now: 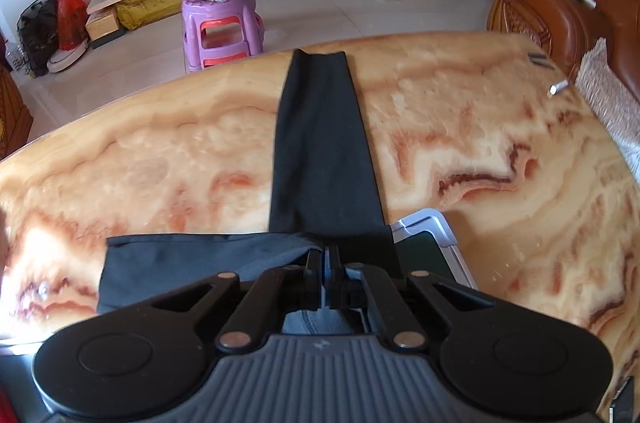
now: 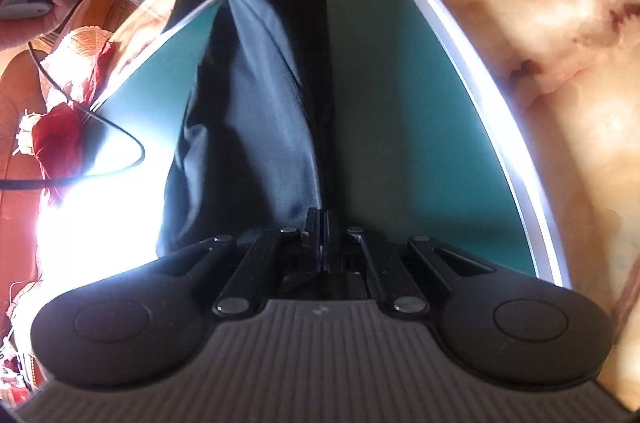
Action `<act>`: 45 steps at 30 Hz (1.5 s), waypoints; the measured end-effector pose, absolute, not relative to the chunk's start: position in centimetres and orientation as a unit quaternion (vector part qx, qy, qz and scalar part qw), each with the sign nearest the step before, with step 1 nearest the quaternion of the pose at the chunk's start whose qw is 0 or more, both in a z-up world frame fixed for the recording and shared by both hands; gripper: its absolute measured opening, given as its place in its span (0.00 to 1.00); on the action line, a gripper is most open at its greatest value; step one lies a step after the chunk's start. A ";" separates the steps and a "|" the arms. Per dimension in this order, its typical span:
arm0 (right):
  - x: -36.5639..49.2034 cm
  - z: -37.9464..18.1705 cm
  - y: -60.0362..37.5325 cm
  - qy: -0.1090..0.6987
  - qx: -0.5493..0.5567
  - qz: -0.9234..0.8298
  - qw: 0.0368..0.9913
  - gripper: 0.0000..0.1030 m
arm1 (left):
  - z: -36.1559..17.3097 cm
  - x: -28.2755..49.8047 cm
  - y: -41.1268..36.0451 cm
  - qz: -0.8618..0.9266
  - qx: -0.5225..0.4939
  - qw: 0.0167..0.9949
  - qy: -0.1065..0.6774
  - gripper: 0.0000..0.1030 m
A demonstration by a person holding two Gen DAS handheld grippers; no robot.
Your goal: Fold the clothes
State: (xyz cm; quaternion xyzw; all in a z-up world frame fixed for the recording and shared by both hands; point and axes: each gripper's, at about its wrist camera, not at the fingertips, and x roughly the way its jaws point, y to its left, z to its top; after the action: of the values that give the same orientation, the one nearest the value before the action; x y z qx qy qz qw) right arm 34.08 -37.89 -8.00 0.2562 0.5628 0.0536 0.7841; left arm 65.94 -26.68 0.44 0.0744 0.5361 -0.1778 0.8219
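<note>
I have both the left gripper [image 1: 326,255] and right gripper [image 2: 322,219] with fingers clamped on the near edge of the dark trousers [image 1: 320,143], which trail limp, light and slippery across the bench [image 1: 160,163], so edge pinches suit best.

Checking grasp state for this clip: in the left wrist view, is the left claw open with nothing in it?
No: the left claw is shut, pinching the edge of the black trousers that stretch away across the marble table.
</note>
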 end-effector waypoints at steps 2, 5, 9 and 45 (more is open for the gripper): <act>34.3 -7.9 -37.7 0.564 0.264 0.057 0.780 0.04 | -0.4 66.1 -27.2 -0.174 0.081 0.817 0.544 0.12; 35.2 -8.0 -38.0 0.572 0.272 0.063 0.771 0.07 | -1.4 66.3 -27.3 -0.164 0.083 0.810 0.556 0.31; 36.2 -7.6 -38.7 0.577 0.276 0.064 0.766 0.35 | -1.3 66.4 -26.0 -0.162 0.052 0.810 0.561 0.50; 63.0 -7.2 -12.2 0.427 -0.321 0.410 0.739 0.30 | -3.3 51.5 -3.4 -0.047 -0.164 0.788 0.591 0.64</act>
State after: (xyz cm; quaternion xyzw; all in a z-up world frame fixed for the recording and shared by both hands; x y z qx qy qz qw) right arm 63.03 -12.23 -7.16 -0.3214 0.4268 0.4105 0.7390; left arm 51.52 -3.38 -3.31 -0.1645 0.5912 -0.0470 0.7882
